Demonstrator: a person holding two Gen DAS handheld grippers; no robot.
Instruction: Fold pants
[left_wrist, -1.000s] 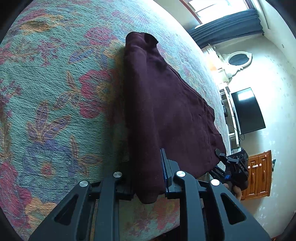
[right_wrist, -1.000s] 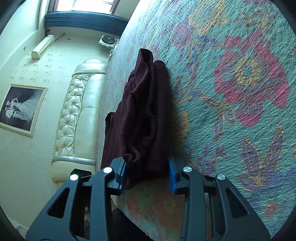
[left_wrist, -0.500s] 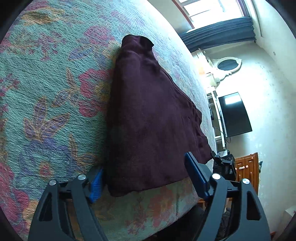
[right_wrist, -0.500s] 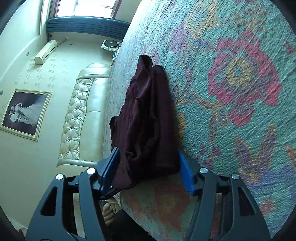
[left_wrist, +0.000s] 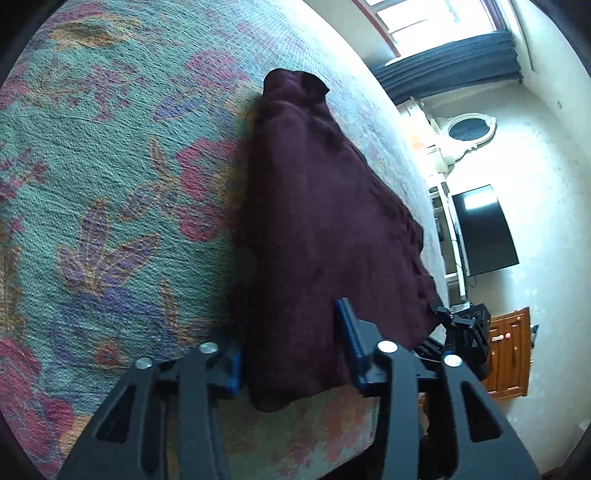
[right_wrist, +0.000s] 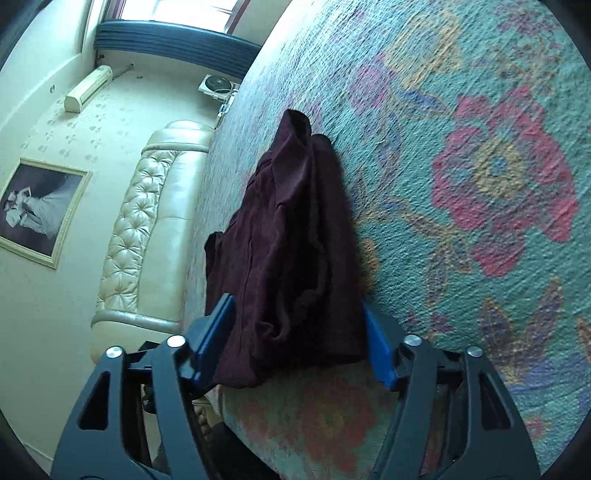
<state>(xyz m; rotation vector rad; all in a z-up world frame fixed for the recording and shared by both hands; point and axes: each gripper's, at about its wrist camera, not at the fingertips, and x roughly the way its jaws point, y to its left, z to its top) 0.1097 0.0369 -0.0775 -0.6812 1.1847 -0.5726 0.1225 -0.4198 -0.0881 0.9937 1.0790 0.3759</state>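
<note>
Dark maroon pants (left_wrist: 325, 206) lie folded lengthwise on a floral bedspread (left_wrist: 92, 166), running away from the bed's near edge. My left gripper (left_wrist: 290, 328) straddles the near left corner of the cloth; its jaws are closing, the blue pads (left_wrist: 232, 363) beside the fabric without squeezing it. In the right wrist view the pants (right_wrist: 291, 221) look bunched and wrinkled at the near end. My right gripper (right_wrist: 295, 306) straddles that end, jaws closing, with the cloth loosely filling the gap between them.
The bed's near edge drops off just under both grippers. A cream tufted headboard (right_wrist: 147, 229) and a framed picture (right_wrist: 37, 210) stand to the left. A television (left_wrist: 484, 229) and a wooden cabinet (left_wrist: 509, 354) stand to the right. The bedspread (right_wrist: 480, 129) extends far beyond the pants.
Both grippers let go of the pants' near edge and spread wide; the cloth settled on the bed. Now both sets of jaws have narrowed around it again.
</note>
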